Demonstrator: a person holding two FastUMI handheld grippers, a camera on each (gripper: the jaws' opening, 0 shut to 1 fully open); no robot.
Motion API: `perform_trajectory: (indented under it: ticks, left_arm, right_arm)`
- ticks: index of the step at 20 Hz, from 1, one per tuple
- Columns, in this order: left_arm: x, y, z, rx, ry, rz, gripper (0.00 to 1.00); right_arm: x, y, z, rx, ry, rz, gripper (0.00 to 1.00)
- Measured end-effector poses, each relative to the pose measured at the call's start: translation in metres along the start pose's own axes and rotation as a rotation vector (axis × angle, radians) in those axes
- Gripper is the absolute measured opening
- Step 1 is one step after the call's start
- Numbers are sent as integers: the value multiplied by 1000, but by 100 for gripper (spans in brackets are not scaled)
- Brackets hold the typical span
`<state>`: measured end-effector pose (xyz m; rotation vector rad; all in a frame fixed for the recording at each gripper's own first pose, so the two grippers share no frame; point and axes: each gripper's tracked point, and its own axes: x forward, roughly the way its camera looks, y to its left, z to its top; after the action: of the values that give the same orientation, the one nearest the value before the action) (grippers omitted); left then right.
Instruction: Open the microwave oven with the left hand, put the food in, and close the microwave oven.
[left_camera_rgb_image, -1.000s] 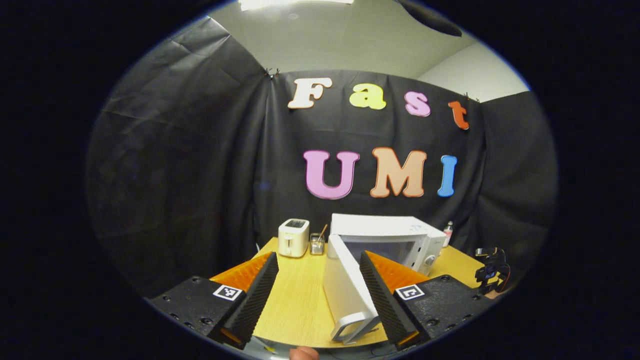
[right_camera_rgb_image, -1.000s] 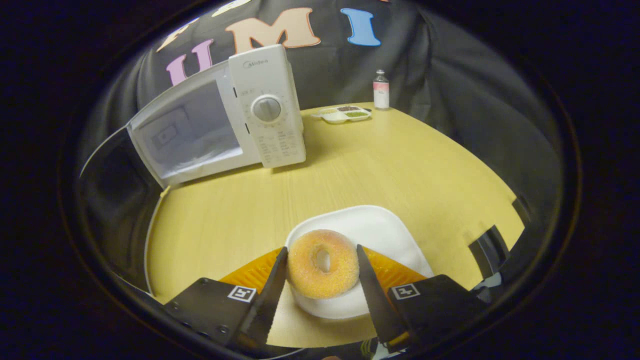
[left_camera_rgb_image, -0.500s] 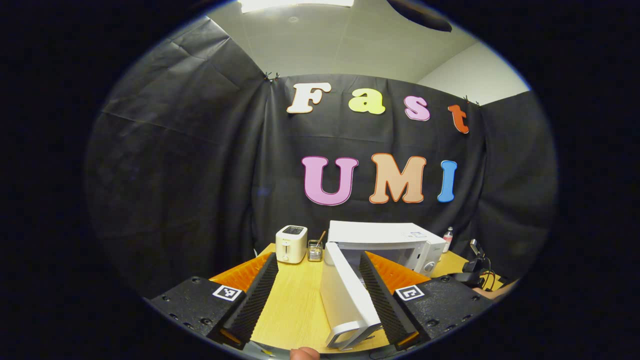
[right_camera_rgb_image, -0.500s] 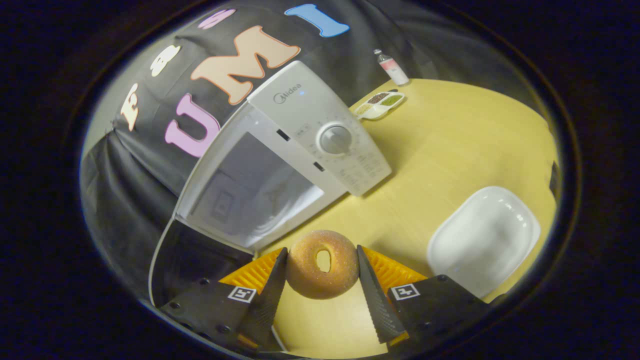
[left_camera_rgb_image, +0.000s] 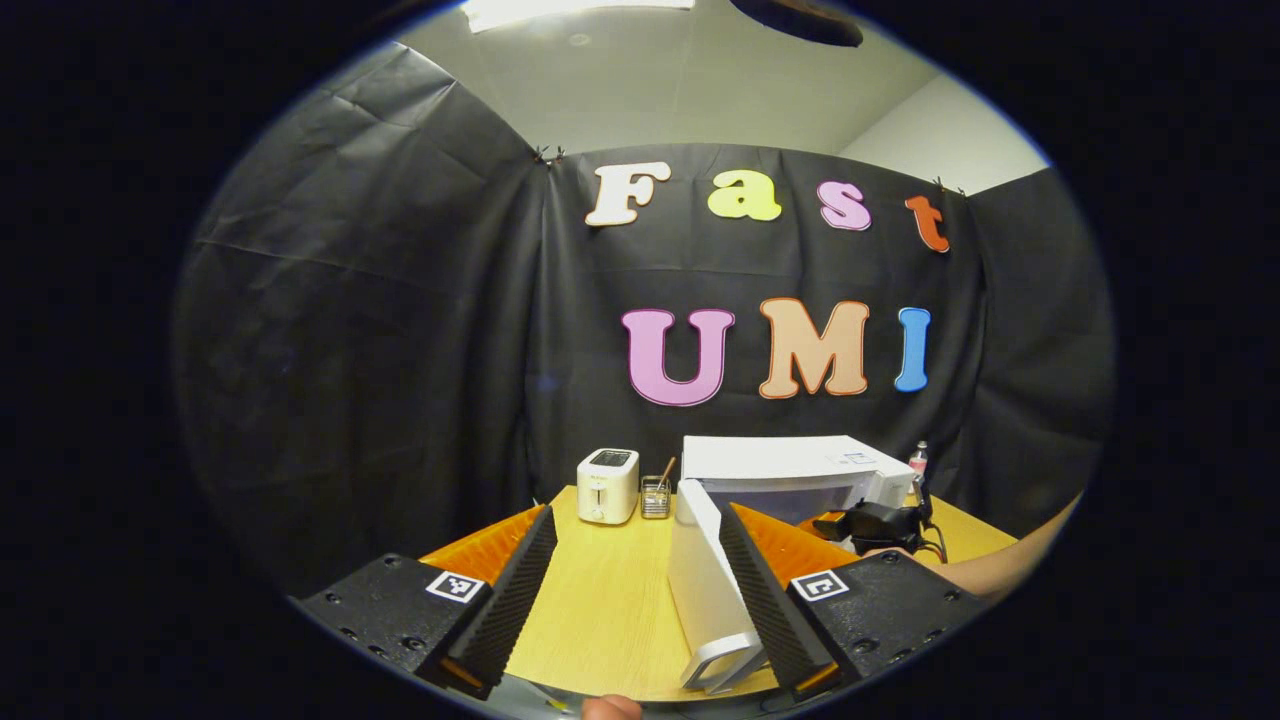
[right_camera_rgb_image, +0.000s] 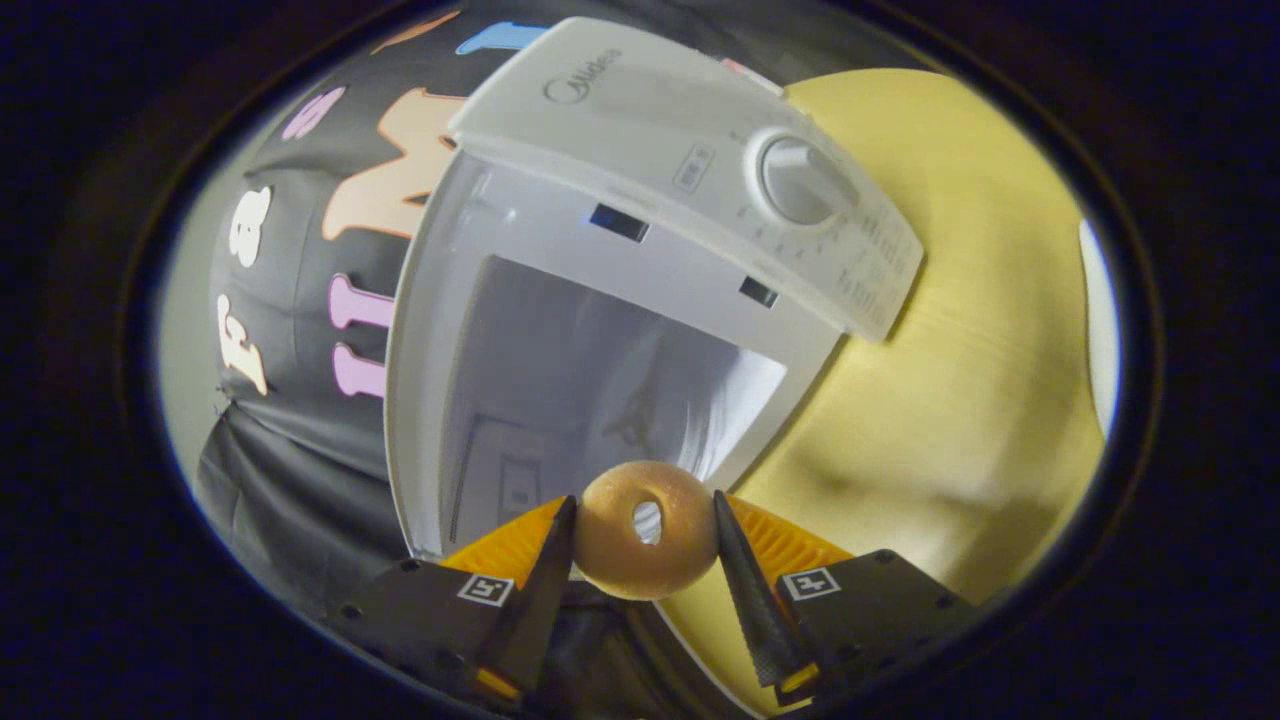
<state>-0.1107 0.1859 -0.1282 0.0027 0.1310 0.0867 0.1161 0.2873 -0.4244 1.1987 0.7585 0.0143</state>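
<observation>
The white microwave (left_camera_rgb_image: 790, 462) stands at the back of the wooden table (left_camera_rgb_image: 600, 600), its door (left_camera_rgb_image: 700, 580) swung wide open toward me. The door's handle (left_camera_rgb_image: 725, 665) lies beside one finger of my left gripper (left_camera_rgb_image: 636, 512), which is open and presses on nothing. In the right gripper view the sugared doughnut (right_camera_rgb_image: 645, 545) is held upright, my right gripper (right_camera_rgb_image: 644, 498) shut on it. It hangs just in front of the microwave's open cavity (right_camera_rgb_image: 590, 390), near its lower edge. From the left gripper view, the right gripper (left_camera_rgb_image: 872, 522) and a forearm (left_camera_rgb_image: 1010, 565) are at the oven's mouth.
A white toaster (left_camera_rgb_image: 608, 485) and a small glass holder (left_camera_rgb_image: 655, 496) stand left of the microwave. The control panel with its dial (right_camera_rgb_image: 800, 180) is right of the cavity. The white plate (right_camera_rgb_image: 1097, 330) lies at the far right on the table (right_camera_rgb_image: 960, 400).
My right gripper lifted the doughnut off the white plate and carried it to the microwave's open cavity. The left gripper drifted slightly; the door stays open.
</observation>
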Motion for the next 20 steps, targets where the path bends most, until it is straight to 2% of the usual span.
perform_trajectory:
  ticks: [3, 4, 5, 9, 16, 17, 18, 19, 20]
  left_arm:
    - [3, 14, -2, 7, 15, 35, 95]
    - [2, 18, -3, 14, 17, 48, 96]
    - [1, 22, -3, 19, 19, 58, 96]
    - [-3, 33, -6, 10, 27, 107, 94]
    - [-2, 40, -10, -12, 48, 145, 96]
    - [-3, 41, -11, -13, 51, 148, 94]
    - [-4, 41, -11, -16, 52, 151, 96]
    - [-5, 42, -11, -19, 54, 154, 96]
    - [-5, 42, -13, -23, 55, 156, 96]
  right_arm:
    - [22, 6, -2, 46, -46, -7, 82]
    - [29, 9, -3, 62, -56, -4, 75]
    - [35, 13, -4, 70, -64, -1, 75]
    - [54, 21, 1, 54, -115, 2, 75]
    - [77, 26, 8, -26, -183, 1, 74]
    - [79, 27, 6, -47, -184, 2, 81]
    - [81, 29, 6, -67, -188, 0, 81]
    - [81, 30, 8, -95, -204, -8, 74]
    - [81, 28, 11, -128, -221, -29, 73]
